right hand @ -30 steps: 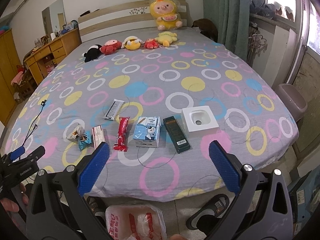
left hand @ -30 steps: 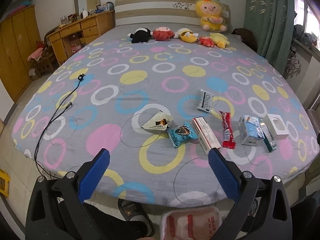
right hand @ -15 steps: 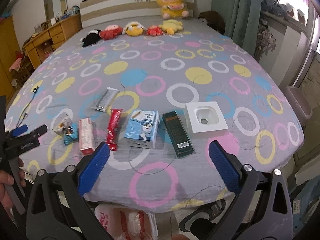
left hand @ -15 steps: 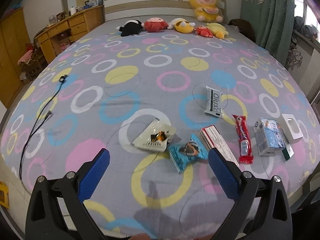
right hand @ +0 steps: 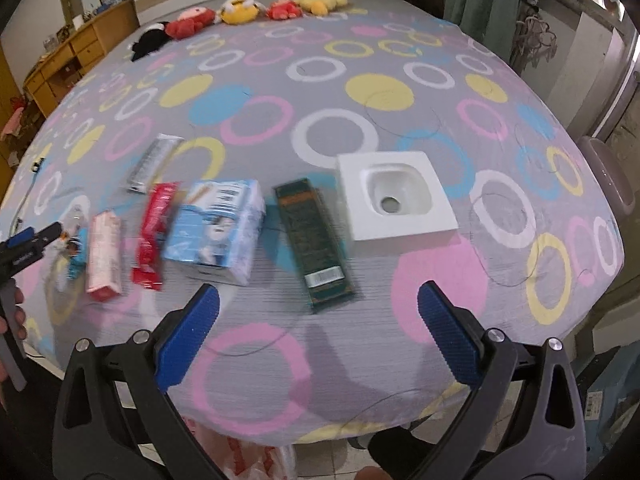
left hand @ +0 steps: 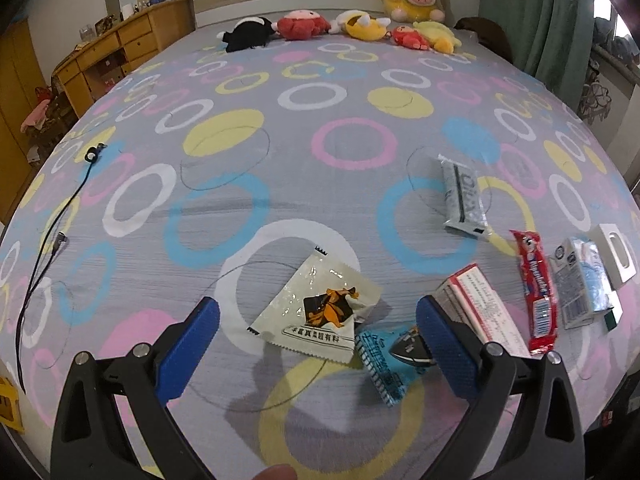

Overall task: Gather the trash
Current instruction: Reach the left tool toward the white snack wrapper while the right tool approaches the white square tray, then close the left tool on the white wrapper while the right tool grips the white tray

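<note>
Both grippers have advanced over the bed [left hand: 248, 208] since the earlier frame. Left gripper [left hand: 318, 320]: jaws open, cream wrapper [left hand: 316, 312] now between them at 12 o'clock. Right gripper [right hand: 318, 308]: jaws open, green box [right hand: 314, 240] at 12 o'clock, closer.

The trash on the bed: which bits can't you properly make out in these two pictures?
- Blue wrapper, left wrist view: partly hidden behind the left gripper finger.
- Dark green box, left wrist view: mostly hidden behind the milk carton.
- Red wrapper, right wrist view: motion blur, print unreadable.
- Plastic bag, right wrist view: cut off by the bottom edge and the bed.
</note>
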Tool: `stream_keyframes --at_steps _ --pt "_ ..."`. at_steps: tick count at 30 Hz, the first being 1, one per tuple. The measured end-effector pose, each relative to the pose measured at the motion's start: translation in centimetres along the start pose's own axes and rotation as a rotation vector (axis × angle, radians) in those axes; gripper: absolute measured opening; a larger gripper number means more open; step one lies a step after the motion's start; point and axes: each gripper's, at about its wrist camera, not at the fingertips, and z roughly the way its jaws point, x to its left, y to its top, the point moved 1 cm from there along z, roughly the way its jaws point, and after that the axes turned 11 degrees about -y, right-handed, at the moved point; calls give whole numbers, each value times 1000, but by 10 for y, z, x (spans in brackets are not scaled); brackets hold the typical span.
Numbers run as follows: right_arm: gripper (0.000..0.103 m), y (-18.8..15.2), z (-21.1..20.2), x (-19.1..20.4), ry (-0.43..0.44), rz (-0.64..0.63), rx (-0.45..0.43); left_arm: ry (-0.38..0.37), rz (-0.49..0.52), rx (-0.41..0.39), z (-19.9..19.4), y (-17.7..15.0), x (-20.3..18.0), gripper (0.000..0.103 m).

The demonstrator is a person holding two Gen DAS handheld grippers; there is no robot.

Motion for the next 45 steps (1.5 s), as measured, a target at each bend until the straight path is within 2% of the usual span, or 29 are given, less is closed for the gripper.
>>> stream_keyframes --at_steps 5,9,15,25,28,30,35,39,40,43,45 --pt "97 24 18 -21 -14 35 -9 3 8 16 12 2 1 96" --pt "97 37 44 -27 9 41 51 1 1 30 23 3 5 96" --pt "97 43 65 -22 -13 20 69 -8 -15 49 32 2 11 96" --pt "97 55 77 -4 -19 -22 72 -14 -36 76 41 0 23 95" --pt "97 59 79 -1 -25 -28 69 10 -21 92 45 -3 25 88" --pt "97 61 81 1 -29 -35 74 -12 -40 94 46 -4 28 85" --pt "97 61 83 4 -34 -39 85 -22 -10 87 46 -4 25 75" --pt "97 61 86 7 -29 -50 91 -29 -8 79 47 -2 26 72" --pt "97 61 87 8 -27 -51 95 -28 -5 78 47 -2 25 70" --pt "95 61 89 8 -17 -44 99 -25 1 65 43 -1 18 52" --pt "95 61 90 7 -13 -44 105 -19 6 62 43 -1 15 48"
